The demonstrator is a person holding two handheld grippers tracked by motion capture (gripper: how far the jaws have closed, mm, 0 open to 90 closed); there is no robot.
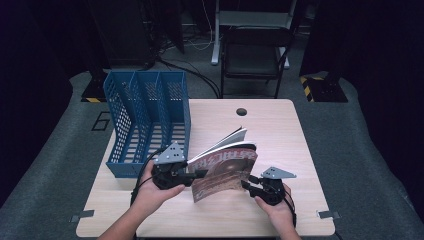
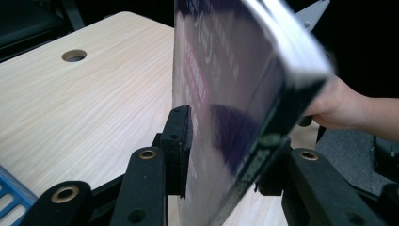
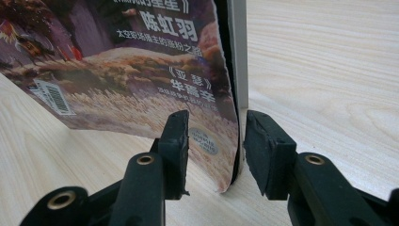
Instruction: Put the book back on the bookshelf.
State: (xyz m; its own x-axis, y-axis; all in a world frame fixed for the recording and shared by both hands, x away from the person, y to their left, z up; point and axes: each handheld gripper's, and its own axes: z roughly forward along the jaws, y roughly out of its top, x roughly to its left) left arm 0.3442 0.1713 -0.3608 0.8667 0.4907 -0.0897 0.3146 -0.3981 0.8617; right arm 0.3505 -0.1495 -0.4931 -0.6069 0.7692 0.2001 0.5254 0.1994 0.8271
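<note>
A magazine (image 1: 225, 170) with a reddish-brown cover stands tilted on the wooden table (image 1: 285, 140), its pages fanned toward the far side. My left gripper (image 1: 200, 174) grips its left edge. In the left gripper view the thick, glossy magazine (image 2: 226, 84) fills the gap of the left gripper (image 2: 226, 150), with a pad against each face. My right gripper (image 1: 247, 181) holds the lower right corner. In the right gripper view that corner of the magazine (image 3: 141, 70) sits between the pads of the right gripper (image 3: 214, 146), just above the tabletop.
A blue mesh file rack (image 1: 145, 120) with three slots stands at the table's left, right behind my left hand; its corner (image 2: 9, 197) shows low in the left gripper view. A cable hole (image 1: 241, 111) lies near the far edge. A black chair (image 1: 255, 55) stands beyond the table.
</note>
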